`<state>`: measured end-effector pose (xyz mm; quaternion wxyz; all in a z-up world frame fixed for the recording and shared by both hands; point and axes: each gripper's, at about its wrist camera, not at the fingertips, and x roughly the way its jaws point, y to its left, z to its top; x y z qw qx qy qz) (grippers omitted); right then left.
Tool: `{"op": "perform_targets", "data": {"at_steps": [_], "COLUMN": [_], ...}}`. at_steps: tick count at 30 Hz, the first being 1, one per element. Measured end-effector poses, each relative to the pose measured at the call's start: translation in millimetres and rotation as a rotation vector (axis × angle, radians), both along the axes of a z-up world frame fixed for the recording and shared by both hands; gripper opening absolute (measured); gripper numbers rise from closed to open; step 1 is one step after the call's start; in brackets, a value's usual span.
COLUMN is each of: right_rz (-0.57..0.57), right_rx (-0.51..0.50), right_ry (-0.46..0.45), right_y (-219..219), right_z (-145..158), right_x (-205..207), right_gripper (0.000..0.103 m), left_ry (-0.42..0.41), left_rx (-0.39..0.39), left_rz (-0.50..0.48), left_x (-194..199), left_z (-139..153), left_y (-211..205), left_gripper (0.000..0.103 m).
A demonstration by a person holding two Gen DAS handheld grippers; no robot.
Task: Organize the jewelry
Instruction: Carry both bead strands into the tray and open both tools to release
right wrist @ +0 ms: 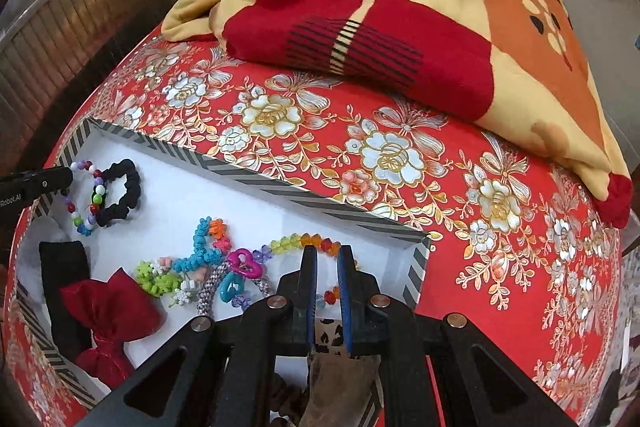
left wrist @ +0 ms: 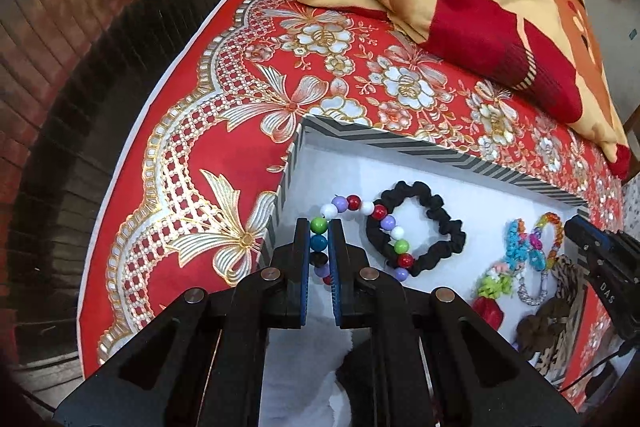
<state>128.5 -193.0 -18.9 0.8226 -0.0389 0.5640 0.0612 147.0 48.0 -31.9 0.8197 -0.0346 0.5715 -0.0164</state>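
So the jewelry is all sitting in a shallow white-lined box (right wrist: 280, 187) with a black-and-white chevron rim, parked on a bed with a red floral bedspread (right wrist: 440, 187). At the far-left corner of the box there's a beaded bracelet (left wrist: 384, 223) of chunky round beads in green, teal, purple, red and white, draped partly over a black scrunchie (left wrist: 436, 227). The left tongs (left wrist: 319, 251) are nearly closed, clamped on a run of those beads, which sit stacked between the blue pads.

Over on the right end, a clear-bead bracelet (right wrist: 296, 241) in yellow, orange and red curves just inside the far wall. The right tongs (right wrist: 328, 271) are pinched almost shut right at it, with a couple of red and orange beads showing between the jaws. Can't honestly say whether they've got a grip or just sit over it.

In the middle: a tangle of turquoise and lime coil ties (right wrist: 200, 251), a pink heart charm (right wrist: 246, 265), a red velvet bow (right wrist: 116, 311) near a black band (right wrist: 64, 267).

Room-wise, the box floor is bare white toward the far wall. Beyond the box the bedspread is open until a folded red-and-cream blanket (right wrist: 400, 27) at the far side.
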Motion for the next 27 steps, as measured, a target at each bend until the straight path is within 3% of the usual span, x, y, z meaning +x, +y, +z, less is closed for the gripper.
{"op": "perform_targets", "data": {"at_steps": [3, 5, 8, 18, 20, 27], "right_rz": [-0.011, -0.018, -0.023, -0.029, -0.030, -0.050], "right_rx": [0.031, 0.064, 0.094, 0.204, 0.221, 0.253], "right_ry": [-0.004, -0.012, -0.030, -0.111, -0.126, -0.132], "right_y": [0, 0, 3, 19, 23, 29], "right_z": [4, 10, 19, 66, 72, 77], "right_x": [-5, -11, -18, -60, -70, -100], "right_gripper": [0.010, 0.012, 0.026, 0.031, 0.036, 0.037], "left_ry": [-0.002, -0.009, -0.026, -0.100, -0.113, -0.155], "left_rx": [0.002, 0.002, 0.004, 0.019, 0.018, 0.027], "left_rz": [0.005, 0.012, 0.015, 0.007, 0.002, -0.029], "left_x": [-2, -6, -12, -45, -53, -85], "left_z": [2, 5, 11, 41, 47, 64], "left_y": [0, 0, -1, -11, -14, -28], "left_gripper": [0.019, 0.038, 0.046, 0.048, 0.050, 0.052]}}
